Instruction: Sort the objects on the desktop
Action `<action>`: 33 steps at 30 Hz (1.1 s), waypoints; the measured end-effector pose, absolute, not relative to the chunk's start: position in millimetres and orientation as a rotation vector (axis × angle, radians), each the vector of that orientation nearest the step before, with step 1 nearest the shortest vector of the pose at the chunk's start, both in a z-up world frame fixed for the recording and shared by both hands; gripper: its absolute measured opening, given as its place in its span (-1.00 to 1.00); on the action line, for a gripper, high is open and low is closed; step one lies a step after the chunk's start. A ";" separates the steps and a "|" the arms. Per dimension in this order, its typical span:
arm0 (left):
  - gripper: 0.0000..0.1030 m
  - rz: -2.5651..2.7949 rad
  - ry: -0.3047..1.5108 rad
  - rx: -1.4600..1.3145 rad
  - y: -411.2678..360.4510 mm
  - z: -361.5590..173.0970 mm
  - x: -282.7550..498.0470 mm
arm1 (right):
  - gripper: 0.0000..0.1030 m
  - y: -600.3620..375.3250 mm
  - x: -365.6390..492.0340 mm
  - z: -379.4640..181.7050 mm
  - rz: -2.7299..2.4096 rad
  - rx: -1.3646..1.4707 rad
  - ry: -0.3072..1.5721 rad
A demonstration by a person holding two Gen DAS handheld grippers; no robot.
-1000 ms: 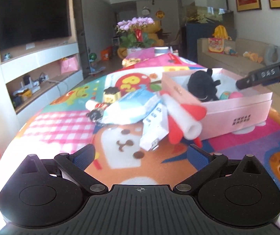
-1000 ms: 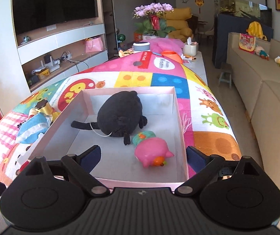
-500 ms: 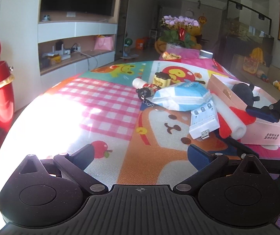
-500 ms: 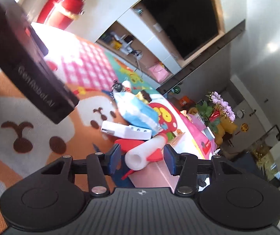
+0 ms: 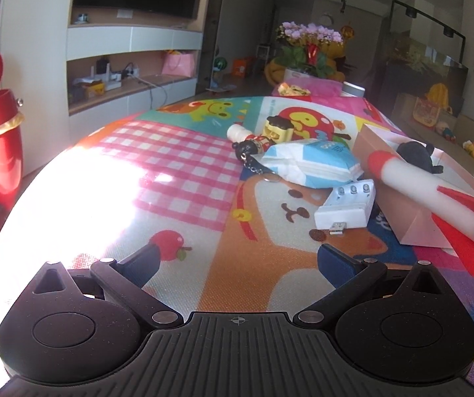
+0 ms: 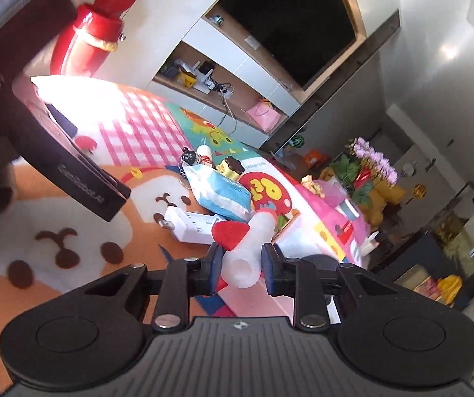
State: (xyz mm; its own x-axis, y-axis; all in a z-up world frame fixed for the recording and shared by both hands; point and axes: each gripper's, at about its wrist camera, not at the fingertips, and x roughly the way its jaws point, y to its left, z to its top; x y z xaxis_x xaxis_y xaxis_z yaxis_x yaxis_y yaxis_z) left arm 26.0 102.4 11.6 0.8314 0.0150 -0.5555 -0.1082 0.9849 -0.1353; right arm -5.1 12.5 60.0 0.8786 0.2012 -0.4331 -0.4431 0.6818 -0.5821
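R gripper (image 6: 239,264) is pinching the rocket (image 6: 248,249): its blue pads press on the white tube's open end from both sides, w/ a red fin (image 6: 229,230) sticking up just above the L pad. The rocket runs straight out from the jaws toward the box (image 6: 306,241), red nose at the far end. In the left wrist view the rocket (image 5: 419,183) is tilted, nose up over the box's near wall (image 5: 402,218) and tail low at the frame's right edge, where a dark bit of the R gripper meets it; can't tell if the rocket touches the box rim. L gripper (image 5: 238,261) is spread wide w/ nothing btwn its pads, over the mat (image 5: 177,178) near its front edge, well apart from the pile. The pile sits mid-mat, just left of the box: white charger (image 5: 348,203) nearest, its USB plug pointing at the front edge; blue-white pack (image 5: 309,163) behind it and touching it; keychain figure (image 5: 253,144), a small white bottle (image 5: 237,130) and a yellow toy (image 5: 278,129) behind the pack. A black plush (image 5: 415,155) lies inside the box. In the right wrist view the L gripper's dark body (image 6: 71,178) fills the left side, over the mat. Sun glare washes out the mat's left edge.
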 end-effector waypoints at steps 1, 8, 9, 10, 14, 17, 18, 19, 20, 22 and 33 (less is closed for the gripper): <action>1.00 0.066 0.585 -0.161 102.1 11.7 26.0 | -0.52 1.2 -11.8 70.1 0.404 -0.672 0.390; 1.00 -0.002 0.554 -0.089 88.2 15.8 23.7 | -0.28 -91.3 -48.6 91.1 0.501 -0.318 0.569; 1.00 -0.036 0.540 -0.055 80.3 17.9 23.6 | -0.02 -101.5 -53.6 88.7 0.475 -0.298 0.565; 1.00 -0.060 0.530 -0.033 73.8 19.3 24.7 | 0.09 -111.8 -57.0 85.7 0.441 -0.278 0.556; 1.00 -0.125 0.546 -0.008 47.4 24.0 47.0 | 0.44 -138.5 -51.7 78.1 0.358 -0.179 0.539; 1.00 -0.105 0.554 0.021 33.9 23.9 72.4 | 0.64 -145.3 -41.6 65.0 0.302 -0.114 0.523; 0.99 -0.102 0.566 0.035 30.2 22.6 81.1 | 0.65 -145.6 -35.7 59.8 0.291 -0.088 0.525; 0.95 -0.105 0.583 0.044 27.3 21.3 88.2 | 0.65 -147.0 -29.7 54.8 0.282 -0.057 0.531; 0.89 -0.119 0.605 0.050 24.4 19.4 95.7 | 0.66 -147.7 -23.7 49.0 0.275 -0.023 0.540; 0.51 -0.141 0.635 0.064 19.2 16.5 104.6 | 0.66 -151.2 -12.6 38.0 0.263 0.048 0.570; -0.36 -0.153 0.634 0.209 -4.6 11.8 99.4 | 0.91 -163.1 -5.2 18.9 0.235 0.200 0.562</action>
